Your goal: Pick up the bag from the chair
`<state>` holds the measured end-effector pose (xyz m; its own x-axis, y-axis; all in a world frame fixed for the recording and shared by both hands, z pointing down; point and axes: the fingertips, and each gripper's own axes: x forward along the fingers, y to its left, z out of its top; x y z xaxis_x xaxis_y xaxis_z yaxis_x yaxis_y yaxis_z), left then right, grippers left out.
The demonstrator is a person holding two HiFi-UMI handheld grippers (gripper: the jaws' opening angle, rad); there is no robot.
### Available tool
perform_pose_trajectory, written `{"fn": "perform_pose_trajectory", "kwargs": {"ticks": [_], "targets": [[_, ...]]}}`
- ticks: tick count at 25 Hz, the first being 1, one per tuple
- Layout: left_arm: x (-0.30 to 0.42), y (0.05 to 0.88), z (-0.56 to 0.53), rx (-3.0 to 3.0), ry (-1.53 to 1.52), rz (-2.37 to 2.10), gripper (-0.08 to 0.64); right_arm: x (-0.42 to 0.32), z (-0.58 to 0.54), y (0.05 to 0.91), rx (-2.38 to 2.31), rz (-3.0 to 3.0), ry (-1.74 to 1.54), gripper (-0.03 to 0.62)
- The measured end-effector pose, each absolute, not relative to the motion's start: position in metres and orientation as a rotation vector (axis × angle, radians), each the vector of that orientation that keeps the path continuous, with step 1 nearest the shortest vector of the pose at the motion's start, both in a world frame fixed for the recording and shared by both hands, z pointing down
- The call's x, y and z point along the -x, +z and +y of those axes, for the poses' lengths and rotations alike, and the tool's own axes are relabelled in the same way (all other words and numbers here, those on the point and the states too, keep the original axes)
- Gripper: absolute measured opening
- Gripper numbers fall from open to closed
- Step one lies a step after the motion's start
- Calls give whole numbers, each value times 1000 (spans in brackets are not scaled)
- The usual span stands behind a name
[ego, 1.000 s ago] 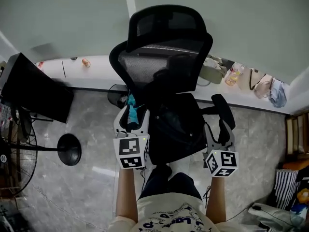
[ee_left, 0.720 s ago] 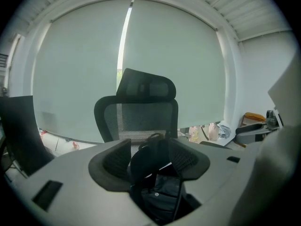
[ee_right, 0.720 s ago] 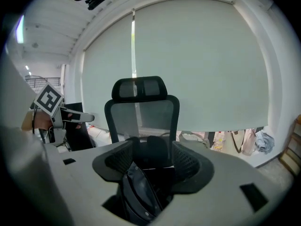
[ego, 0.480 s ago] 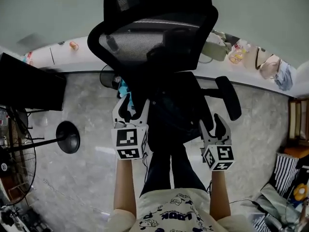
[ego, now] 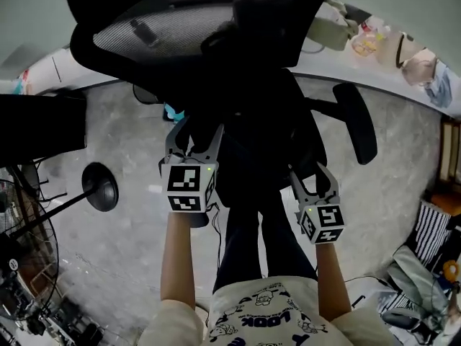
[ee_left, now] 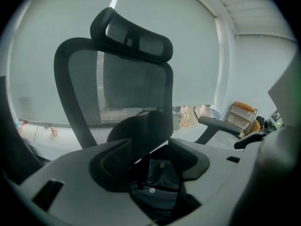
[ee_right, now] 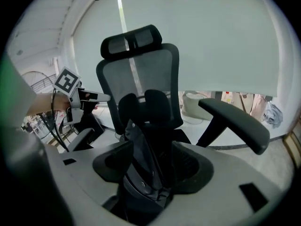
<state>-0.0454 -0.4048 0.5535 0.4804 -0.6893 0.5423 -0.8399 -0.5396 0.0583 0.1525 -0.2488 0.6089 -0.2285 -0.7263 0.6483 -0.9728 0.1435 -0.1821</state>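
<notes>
A black bag (ego: 261,144) lies on the seat of a black mesh office chair (ego: 189,33). My left gripper (ego: 193,137) is open at the seat's front left corner. In the left gripper view the bag (ee_left: 158,182) shows low between the spread jaws, and the chair's backrest (ee_left: 127,84) rises behind. My right gripper (ego: 311,179) is open at the seat's front right. In the right gripper view a raised fold of the bag (ee_right: 140,166) stands in the gap between its jaws. Whether either gripper touches the bag is hidden.
The chair's right armrest (ego: 360,121) juts out past my right gripper. A dark panel (ego: 36,132), a round stand base (ego: 101,186) and a fan (ego: 18,244) stand at the left. A windowsill with several small bags (ego: 374,42) runs behind. My legs (ego: 248,244) are below the seat.
The chair has grown larger in the head view as I leaned in. Both grippers have moved forward to the seat's front corners, either side of the bag. Both stayed open.
</notes>
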Motion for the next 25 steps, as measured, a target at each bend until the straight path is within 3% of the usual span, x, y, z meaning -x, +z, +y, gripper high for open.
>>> {"fn": "perform_pose_trajectory", "kwargs": {"ticks": [20,25], "targets": [[-1,707,-411,-2456,944,-769,273,-143,-214,703,-1517,-1925,1049,258],[-6,717,-410,-2454,918,-719,267,-143,-212,712,-1524,-1924,1081,221]]}}
